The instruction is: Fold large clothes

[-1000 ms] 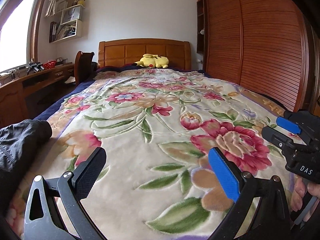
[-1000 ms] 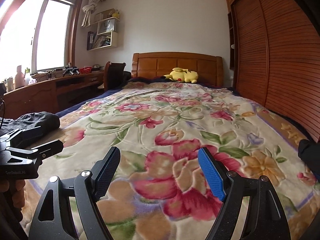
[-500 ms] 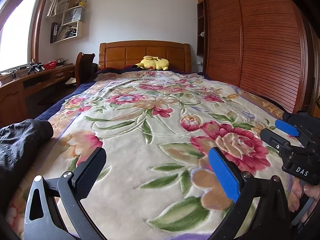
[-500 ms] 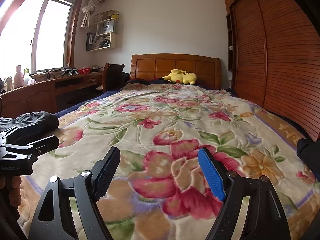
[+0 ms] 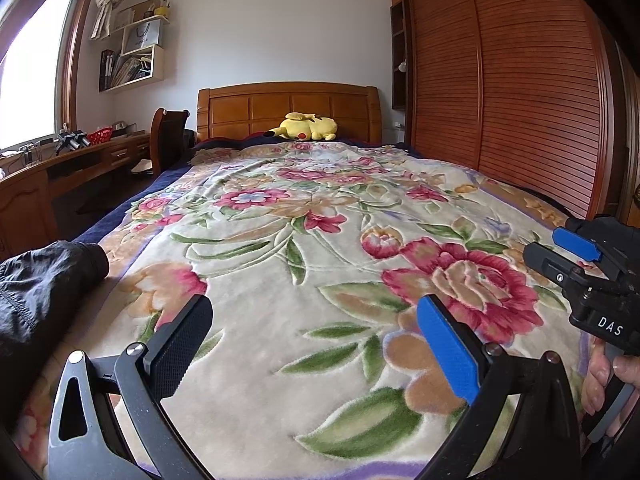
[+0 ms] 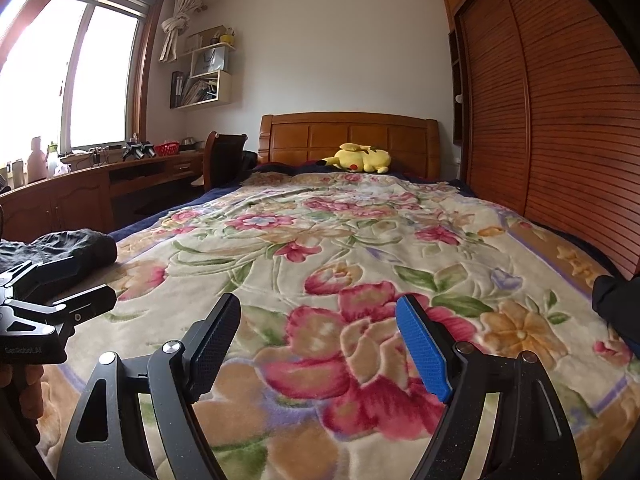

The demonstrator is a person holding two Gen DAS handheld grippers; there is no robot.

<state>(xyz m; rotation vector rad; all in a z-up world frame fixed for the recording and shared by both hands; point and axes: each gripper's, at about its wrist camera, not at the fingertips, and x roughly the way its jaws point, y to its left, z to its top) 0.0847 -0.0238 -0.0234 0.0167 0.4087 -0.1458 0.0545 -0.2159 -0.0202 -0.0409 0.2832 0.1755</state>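
A dark grey garment [image 5: 44, 280] lies crumpled at the near left edge of the bed; it also shows in the right wrist view [image 6: 68, 246]. Another dark cloth piece [image 6: 614, 308] sits at the bed's right edge. My left gripper [image 5: 316, 340] is open and empty above the floral blanket [image 5: 320, 220], right of the garment. My right gripper [image 6: 318, 340] is open and empty over the blanket's middle. The right gripper also shows in the left wrist view [image 5: 568, 256], and the left one in the right wrist view [image 6: 60, 288].
A yellow plush toy [image 5: 306, 127] lies by the wooden headboard [image 5: 288, 106]. A wooden louvred wardrobe [image 5: 500, 100] runs along the right side. A desk [image 6: 100, 184] and chair [image 6: 224, 156] stand at the left under the window.
Both grippers have dipped and tilted slightly over the blanket; both stay open and empty. The garment has not moved.
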